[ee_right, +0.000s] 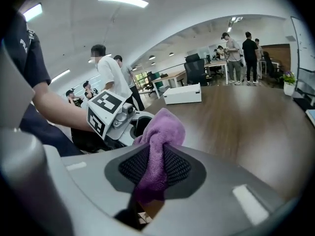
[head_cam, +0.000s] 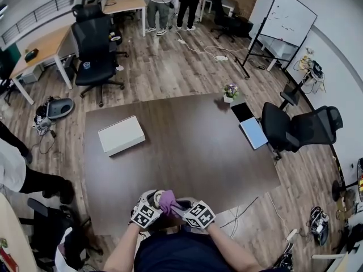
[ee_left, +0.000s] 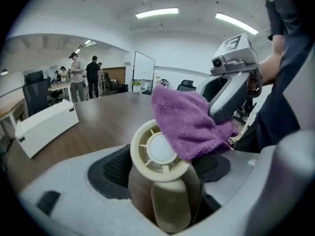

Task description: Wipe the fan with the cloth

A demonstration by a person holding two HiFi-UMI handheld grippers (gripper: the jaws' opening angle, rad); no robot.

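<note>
The fan [ee_left: 160,156] is clenched in the left tool [head_cam: 147,210], its long axis along the jaws, the round head at the far end, face turned up. The cloth [ee_left: 189,124], grasped by the right tool [head_cam: 197,213], is laid over the head's right side. In the head view the fan is hidden.

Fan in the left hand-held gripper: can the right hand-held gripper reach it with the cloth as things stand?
Probably yes: the right hand-held gripper holds the purple cloth against the fan at its rim, and nothing stands between them.
</note>
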